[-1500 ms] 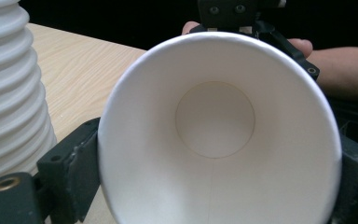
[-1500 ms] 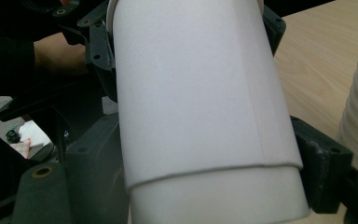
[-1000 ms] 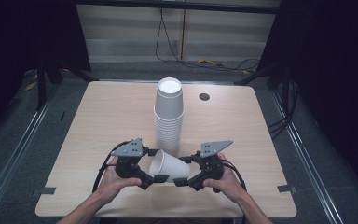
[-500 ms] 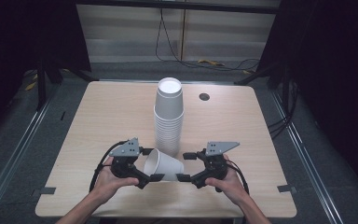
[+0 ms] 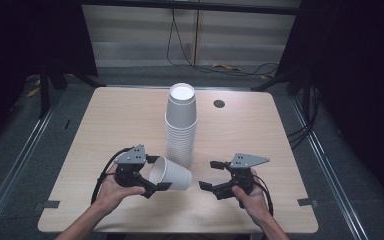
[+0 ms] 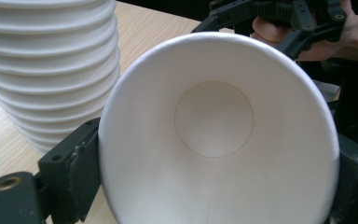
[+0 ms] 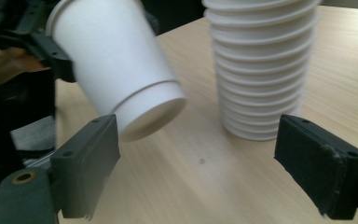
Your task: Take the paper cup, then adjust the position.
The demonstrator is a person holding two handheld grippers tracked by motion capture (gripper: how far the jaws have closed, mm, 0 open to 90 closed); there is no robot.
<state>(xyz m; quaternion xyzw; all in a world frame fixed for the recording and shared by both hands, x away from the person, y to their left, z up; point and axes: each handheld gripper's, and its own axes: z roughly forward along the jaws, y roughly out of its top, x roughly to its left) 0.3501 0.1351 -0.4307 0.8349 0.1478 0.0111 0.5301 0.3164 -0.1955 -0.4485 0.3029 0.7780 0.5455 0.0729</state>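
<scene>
- Left gripper (image 5: pixel 152 173) is clamped on a white paper cup (image 5: pixel 171 174) lying sideways.
- Right gripper (image 5: pixel 211 175) has its jaws wide apart, empty, near the cup stack (image 5: pixel 181 125).

Soft overhead light falls evenly on the table (image 5: pixel 105 125), bright against dark surroundings; shadows beneath the cup stack (image 5: pixel 181 125) are faint; the high view is slightly soft; the right gripper view shows motion blur; the cup (image 6: pixel 219 135) interior appears softly lit, without glare.

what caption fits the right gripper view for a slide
Open right tongs face a tilted white paper cup held by the left tongs, beside a paper cup stack.
</scene>
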